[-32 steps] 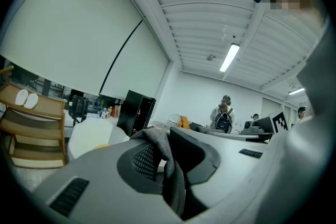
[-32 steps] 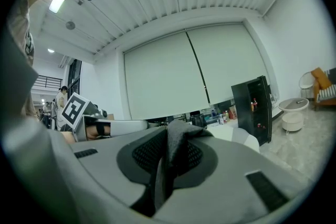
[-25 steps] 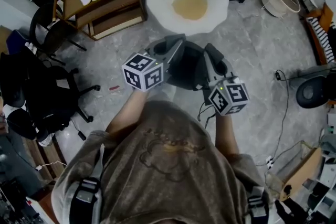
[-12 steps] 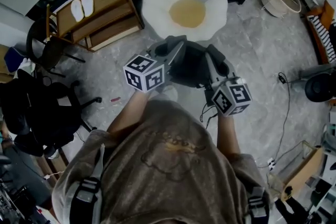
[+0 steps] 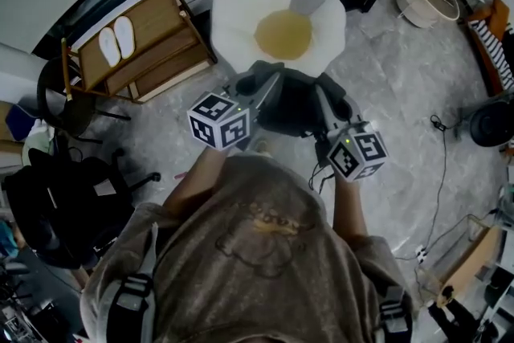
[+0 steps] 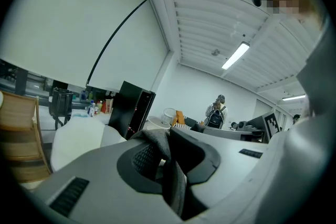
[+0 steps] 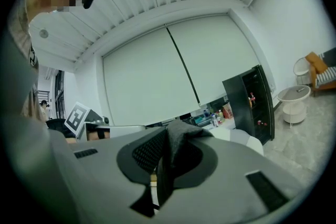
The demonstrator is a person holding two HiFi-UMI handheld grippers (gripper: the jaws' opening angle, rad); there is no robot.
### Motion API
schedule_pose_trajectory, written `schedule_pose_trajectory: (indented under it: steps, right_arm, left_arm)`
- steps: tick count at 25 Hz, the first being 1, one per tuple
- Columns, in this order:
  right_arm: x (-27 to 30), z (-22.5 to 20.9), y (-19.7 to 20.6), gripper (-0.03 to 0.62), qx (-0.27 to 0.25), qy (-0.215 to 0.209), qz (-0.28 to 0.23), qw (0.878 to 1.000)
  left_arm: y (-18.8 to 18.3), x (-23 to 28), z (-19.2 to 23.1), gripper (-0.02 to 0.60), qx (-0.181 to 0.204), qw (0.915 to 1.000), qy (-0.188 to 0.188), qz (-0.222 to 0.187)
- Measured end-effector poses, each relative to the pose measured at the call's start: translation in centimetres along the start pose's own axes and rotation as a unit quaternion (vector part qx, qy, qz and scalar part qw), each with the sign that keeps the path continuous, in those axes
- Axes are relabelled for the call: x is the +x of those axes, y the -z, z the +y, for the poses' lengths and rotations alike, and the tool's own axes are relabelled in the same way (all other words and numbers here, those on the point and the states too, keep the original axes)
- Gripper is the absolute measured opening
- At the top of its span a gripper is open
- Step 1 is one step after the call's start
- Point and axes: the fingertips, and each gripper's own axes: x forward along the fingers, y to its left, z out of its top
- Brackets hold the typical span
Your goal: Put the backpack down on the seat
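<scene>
— How's the light?
— Bright and even, indoors. In the left gripper view a ceiling strip light [image 6: 235, 56] glows, slightly blown out. Shadows are soft.
— Any glare?
— The white seat [image 5: 241, 12] is nearly washed out in the head view, and that view goes dim along its lower edge and corners.
— Distortion?
— Both gripper views are fisheye, with black corners and bowed ceiling slats [image 6: 210, 2]. The jaws close to each lens look soft; the far walls are sharper.

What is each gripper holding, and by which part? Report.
Both hold the dark backpack: the left gripper and the right gripper each pinch a fold of its grey fabric, likely straps.
</scene>
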Motion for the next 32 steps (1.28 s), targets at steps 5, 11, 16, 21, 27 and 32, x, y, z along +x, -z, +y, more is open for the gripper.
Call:
schedule_pose_trajectory:
  steps: [5, 11, 16, 21, 27, 32]
  right_arm:
    - [2.8, -1.8, -0.8, 0.038, 0.004, -0.002, 0.0, 1.0]
    - [6.1, -4.4, -2.5, 0.038, 0.0, -0.01, 0.004, 1.0]
    - [8.5, -6.9, -3.9, 0.038, -0.006, -0.029, 0.013, 0.999]
    - [11.5, -9.9, -5.6, 0.038, -0.009, -0.058, 0.025, 0.998]
    - [15.3, -13.4, -7.2, 0.038, -0.008, -0.086, 0.04, 0.995]
    - [18.3, -16.5, -8.7, 0.038, -0.014, -0.101, 0.048, 0.994]
  left_arm:
    - [-1.2, 2.1, 2.4, 0.044, 0.0, 1.0, 0.002, 0.002]
    - [-3.1, 5.0, 4.9, 0.044, -0.002, 1.0, -0.006, 0.0]
    - [-4.5, 7.8, 6.8, 0.044, -0.004, 0.9998, -0.018, -0.008]
    - [-6.0, 11.1, 9.0, 0.044, -0.007, 0.9992, -0.035, -0.018]
    - [-7.6, 14.9, 11.7, 0.044, -0.013, 0.9982, -0.054, -0.021]
    - [-9.1, 18.5, 13.6, 0.044, -0.012, 0.9973, -0.069, -0.022]
